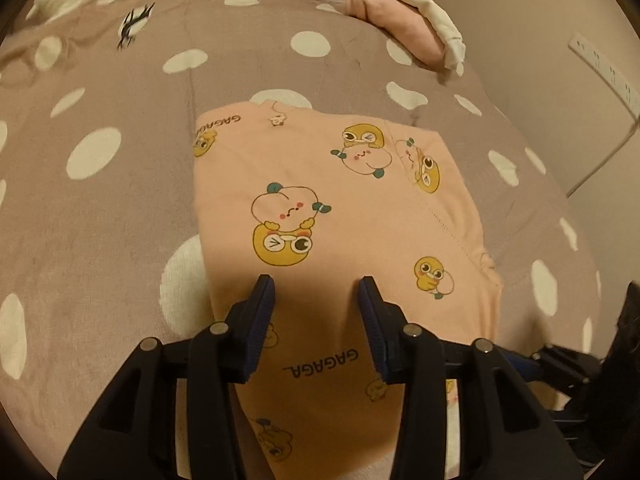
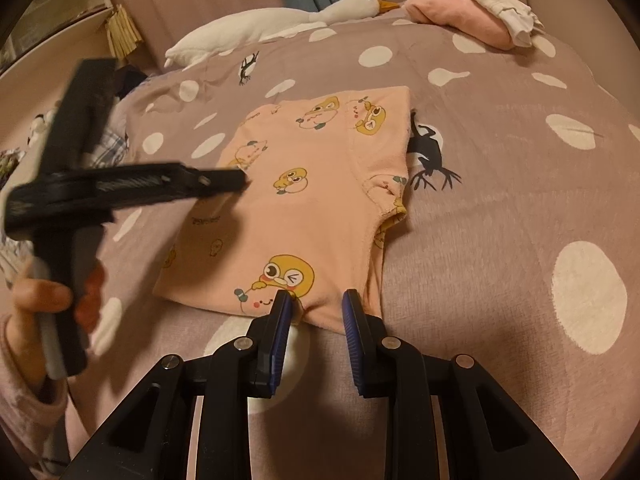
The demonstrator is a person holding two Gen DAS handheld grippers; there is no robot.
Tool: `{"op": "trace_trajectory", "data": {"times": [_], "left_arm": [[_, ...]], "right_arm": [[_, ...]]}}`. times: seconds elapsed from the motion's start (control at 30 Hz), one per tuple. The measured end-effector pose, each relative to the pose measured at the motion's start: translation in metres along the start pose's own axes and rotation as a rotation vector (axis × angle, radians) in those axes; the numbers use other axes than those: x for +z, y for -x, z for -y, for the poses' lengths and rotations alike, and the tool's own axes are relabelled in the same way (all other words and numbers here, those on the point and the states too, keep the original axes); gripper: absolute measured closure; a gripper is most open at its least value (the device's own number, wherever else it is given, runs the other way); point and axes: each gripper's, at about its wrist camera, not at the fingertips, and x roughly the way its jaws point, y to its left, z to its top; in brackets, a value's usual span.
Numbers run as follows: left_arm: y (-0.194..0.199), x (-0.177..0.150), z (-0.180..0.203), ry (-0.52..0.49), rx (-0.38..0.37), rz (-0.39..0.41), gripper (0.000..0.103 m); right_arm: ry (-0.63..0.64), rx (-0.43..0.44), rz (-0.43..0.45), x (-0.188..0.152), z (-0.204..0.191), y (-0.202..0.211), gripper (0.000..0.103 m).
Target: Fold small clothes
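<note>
A small peach shirt with yellow frog and peach cartoon prints [image 1: 320, 200] lies flat and partly folded on the dotted bedspread [image 1: 100, 200]. It also shows in the right wrist view [image 2: 320, 200]. My left gripper [image 1: 317, 292] is open, hovering just above the shirt's near part. It shows from the side in the right wrist view [image 2: 224, 178], over the shirt's left edge. My right gripper [image 2: 315, 304] is open, its fingertips at the shirt's near edge, one to each side of a bit of hem.
A folded pink garment with a white one on it [image 2: 472, 8] lies at the far right of the bed. A white goose plush [image 2: 280, 20] lies at the far edge. A power strip [image 1: 604, 68] hangs on the wall at right.
</note>
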Motion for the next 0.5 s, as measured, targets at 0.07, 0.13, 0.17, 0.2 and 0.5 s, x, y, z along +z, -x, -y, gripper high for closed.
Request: {"op": "trace_trajectory", "data": {"times": [0.07,0.13,0.17,0.2,0.5], "left_arm": [[0.001,-0.002,0.002,-0.03,0.001,0.016,0.059],[0.002,-0.002,0.001,-0.032,-0.002,0.017,0.059],[0.003,-0.002,-0.001,-0.024,-0.007,0.017,0.059],[0.003,-0.002,-0.001,-0.017,-0.011,0.019,0.059],[0.014,-0.012,0.002,-0.018,-0.003,0.018,0.058]], "right_arm": [[-0.003,0.007,0.0,0.0,0.001,0.0,0.077],[-0.007,0.013,0.001,0.0,0.002,-0.001,0.077],[-0.009,0.016,0.001,0.0,0.002,0.0,0.077],[-0.011,0.018,0.001,0.0,0.003,0.0,0.076],[-0.028,0.028,-0.003,0.0,0.003,0.0,0.073]]}}
